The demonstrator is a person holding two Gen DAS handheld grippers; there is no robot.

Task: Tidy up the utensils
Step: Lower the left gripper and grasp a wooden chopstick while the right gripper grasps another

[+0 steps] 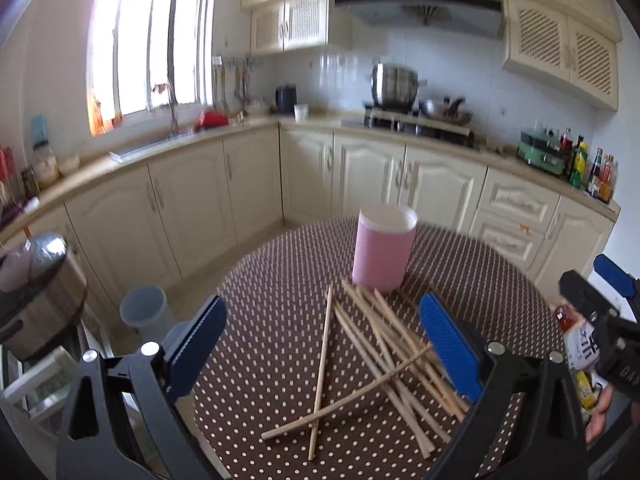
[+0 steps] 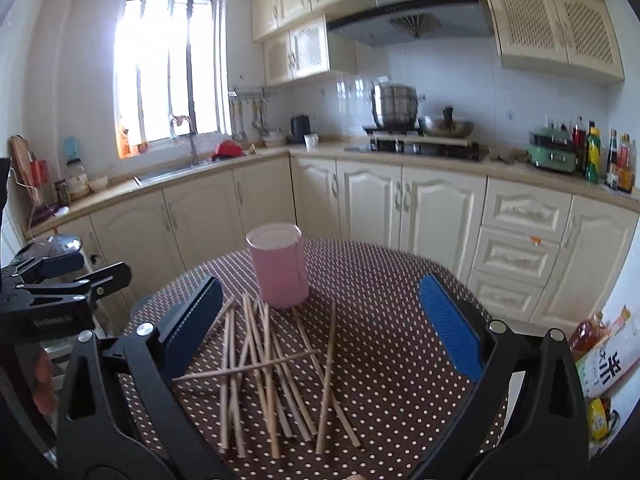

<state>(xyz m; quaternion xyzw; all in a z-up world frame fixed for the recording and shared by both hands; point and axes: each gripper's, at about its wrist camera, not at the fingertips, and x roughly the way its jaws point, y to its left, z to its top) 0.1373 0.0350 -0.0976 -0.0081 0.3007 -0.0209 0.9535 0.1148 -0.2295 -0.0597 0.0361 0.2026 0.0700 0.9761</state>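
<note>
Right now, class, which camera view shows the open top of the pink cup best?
The right wrist view: the pink cup stands clear, its rim an open oval. The left wrist view shows the cup blurrier, its rim flatter.

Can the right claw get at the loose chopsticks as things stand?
Probably yes. The right claw is open and hangs over the chopsticks, which lie bare on the dotted table. The pink cup stands behind them, and the left claw sits off to the side.

Wooden chopsticks [image 2: 264, 376] scattered, upright pink cup [image 2: 279, 268] behind
</note>
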